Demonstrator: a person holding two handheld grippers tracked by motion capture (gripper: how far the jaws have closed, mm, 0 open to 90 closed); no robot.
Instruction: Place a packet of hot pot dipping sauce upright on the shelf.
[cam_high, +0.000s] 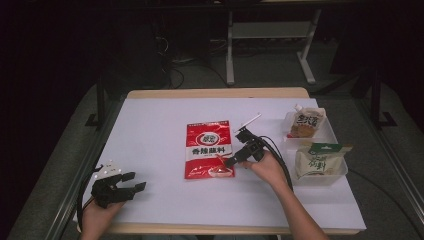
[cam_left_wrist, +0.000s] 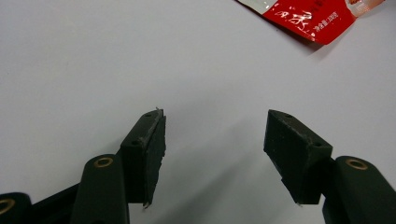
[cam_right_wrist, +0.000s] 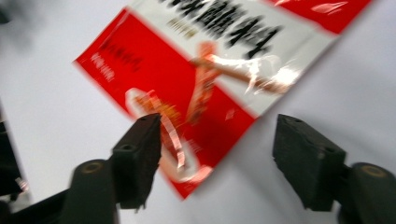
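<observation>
Lying flat mid-surface (cam_high: 150, 130), a glossy red-and-white seasoning sachet (cam_high: 209, 149) with black lettering. Seen from the high view alone: two pouches in clear trays at the right edge, beige (cam_high: 305, 123) and green-topped (cam_high: 316, 159). Poised over the sachet's lower right corner, right hand-held gripper (cam_high: 233, 161), jaws spread, nothing between them; blurred in its own view. Resting near the front left, left hand-held gripper (cam_high: 136, 182), released, well apart from the sachet.

Surface (cam_high: 150, 130) lies bare along the left and near edges; red packet (cam_high: 209, 149) mid-surface, two trays (cam_high: 334, 131) crowd the right edge
</observation>
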